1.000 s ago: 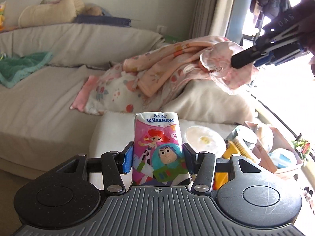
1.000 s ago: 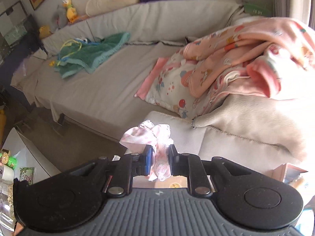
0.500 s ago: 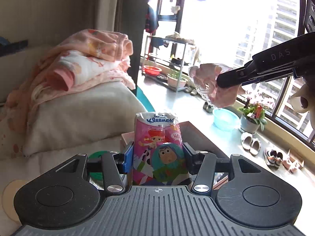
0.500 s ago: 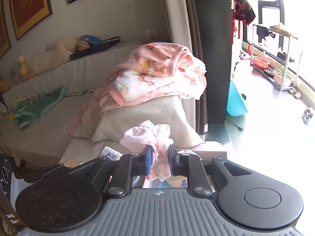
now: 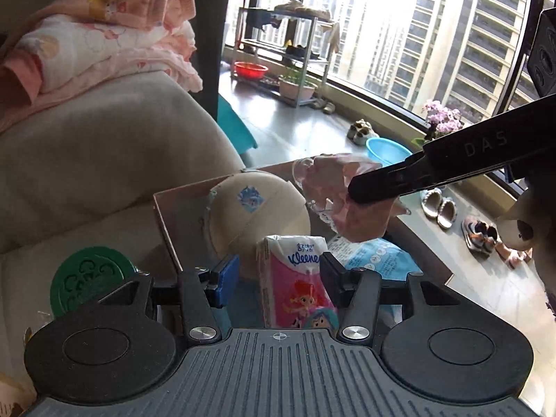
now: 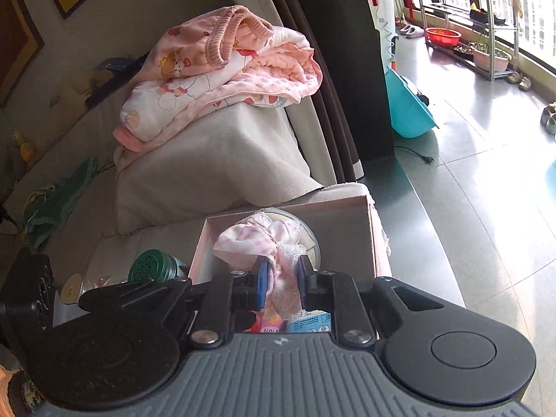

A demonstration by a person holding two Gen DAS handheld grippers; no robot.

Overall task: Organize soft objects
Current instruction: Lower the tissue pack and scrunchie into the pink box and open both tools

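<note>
My left gripper (image 5: 278,271) hangs over an open cardboard box (image 5: 163,208) on the sofa's footrest. A pink Kleenex pack (image 5: 295,278) stands between its jaws. The pack leans on the right finger, and a gap shows between it and the blue left pad (image 5: 226,278). My right gripper (image 6: 280,274) is shut on a pink frilly scrunchie (image 6: 257,239) just above the box (image 6: 347,226). From the left wrist, the scrunchie (image 5: 333,187) hangs from the right gripper's fingertips (image 5: 358,191). A beige cap (image 5: 257,212) and a blue wipes pack (image 5: 375,257) lie in the box.
A green-lidded jar (image 5: 90,278) stands left of the box, also visible from the right wrist (image 6: 149,264). Pink blankets (image 6: 222,80) are piled on the sofa arm behind. To the right are the floor, a blue basin (image 5: 385,149), shoes and the window.
Both views swung from the sofa round to the box by the window. The right gripper came down over the box with the scrunchie. The Kleenex pack now sits lower, away from the left pad.
</note>
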